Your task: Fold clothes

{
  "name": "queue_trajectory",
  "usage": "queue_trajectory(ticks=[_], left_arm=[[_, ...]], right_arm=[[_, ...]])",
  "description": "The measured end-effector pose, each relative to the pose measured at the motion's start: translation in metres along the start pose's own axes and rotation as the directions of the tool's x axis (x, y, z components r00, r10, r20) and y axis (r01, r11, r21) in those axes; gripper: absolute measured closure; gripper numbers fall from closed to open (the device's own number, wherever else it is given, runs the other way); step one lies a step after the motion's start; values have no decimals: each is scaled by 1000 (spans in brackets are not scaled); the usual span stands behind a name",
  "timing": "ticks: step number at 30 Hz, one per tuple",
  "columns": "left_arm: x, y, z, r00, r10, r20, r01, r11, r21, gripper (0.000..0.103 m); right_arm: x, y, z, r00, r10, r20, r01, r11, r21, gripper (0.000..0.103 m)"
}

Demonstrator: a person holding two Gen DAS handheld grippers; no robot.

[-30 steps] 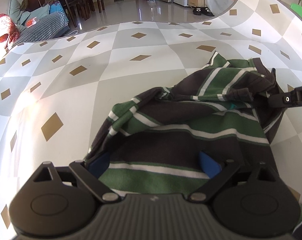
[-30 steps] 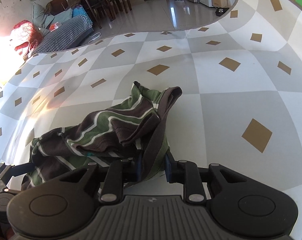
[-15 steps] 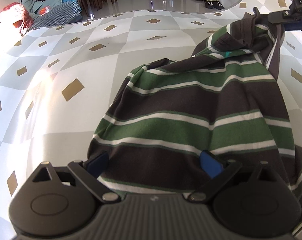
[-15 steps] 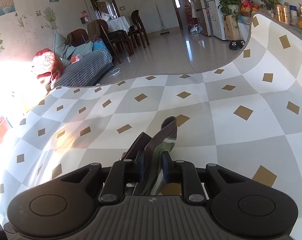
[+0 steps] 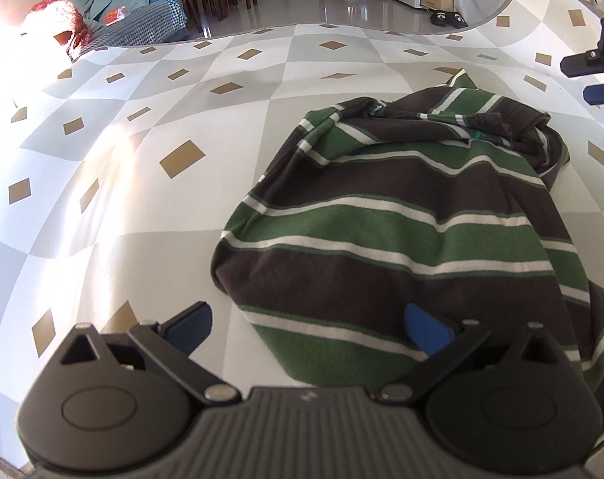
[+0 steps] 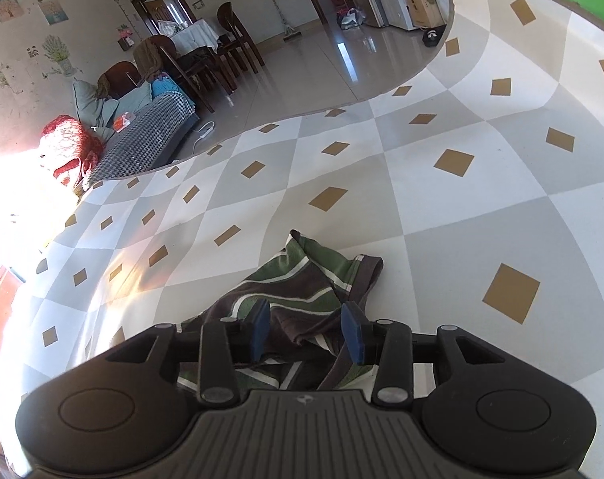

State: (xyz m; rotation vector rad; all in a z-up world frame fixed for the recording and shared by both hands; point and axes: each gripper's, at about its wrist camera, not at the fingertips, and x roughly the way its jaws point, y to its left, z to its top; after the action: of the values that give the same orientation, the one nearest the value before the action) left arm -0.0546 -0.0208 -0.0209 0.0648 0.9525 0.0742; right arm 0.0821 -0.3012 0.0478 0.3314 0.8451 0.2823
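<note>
A striped shirt [image 5: 414, 215] lies crumpled on the checkered worktop [image 5: 150, 207]; both hand-held grippers, left [image 5: 308, 327] and right [image 6: 305, 329], are released. Only the right wrist view shows the sofa [image 6: 142, 143].

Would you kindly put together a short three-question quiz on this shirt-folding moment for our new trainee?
1. True or false: the right gripper is clamped shut on the striped shirt.
2. Multiple choice: where does the shirt lie? A) hanging in the air between both grippers B) on the checked tablecloth C) on the floor
3. Fill in: the left gripper has its blue fingers spread ____, with the shirt's hem lying between them.

Key:
1. False; its jaws stand apart above the fabric.
2. B
3. wide open
</note>
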Motion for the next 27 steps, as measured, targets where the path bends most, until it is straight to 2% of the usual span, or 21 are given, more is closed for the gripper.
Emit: queue_trajectory(ticks=[5,13,22,27], left_arm=[[-10,-10,4,998,-42,51,41,999,12,0],[-12,-31,4,992,-116,57,113,992,59,0],[-6,-46,-4,989,-140,39,135,985,111,0],[-1,-45,-7,990,-139,25,136,985,109,0]], right_arm=[[8,-10,-11,998,-13,-67,15,999,37,61],[22,-14,-25,990,-4,-138,14,997,71,61],[44,-22,-35,984,19,-179,17,980,200,61],[54,-18,-41,983,12,-184,27,978,209,61]])
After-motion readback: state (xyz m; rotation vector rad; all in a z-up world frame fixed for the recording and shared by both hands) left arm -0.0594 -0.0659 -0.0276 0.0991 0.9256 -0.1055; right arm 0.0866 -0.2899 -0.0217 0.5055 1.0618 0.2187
